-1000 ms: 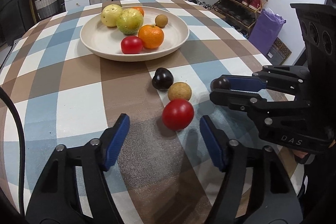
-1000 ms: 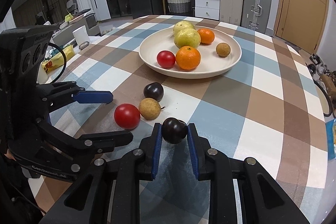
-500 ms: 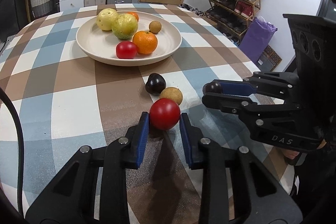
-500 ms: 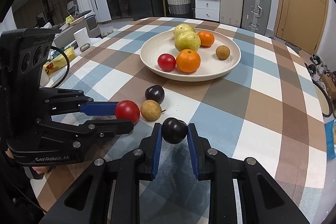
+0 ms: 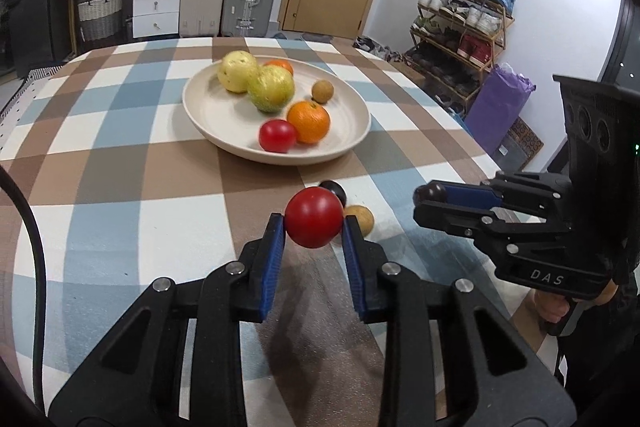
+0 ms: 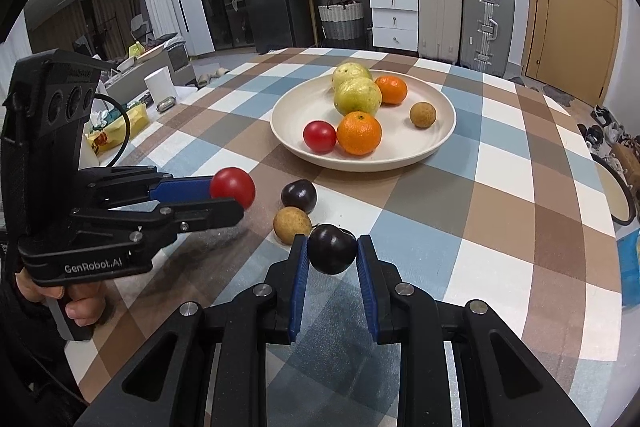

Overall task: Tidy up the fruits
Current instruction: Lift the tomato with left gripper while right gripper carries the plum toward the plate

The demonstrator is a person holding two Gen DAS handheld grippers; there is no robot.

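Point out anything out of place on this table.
Two fruits lie loose on the checked tablecloth, outside the plate: a dark plum and a small brown fruit, side by side. Nothing looks spilled or damaged.

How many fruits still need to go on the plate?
Done: six fruits already sit on the plate. In hand: the left tongs grip a red tomato, the right tongs grip a dark plum. Left: another dark plum and a brown fruit on the tablecloth.
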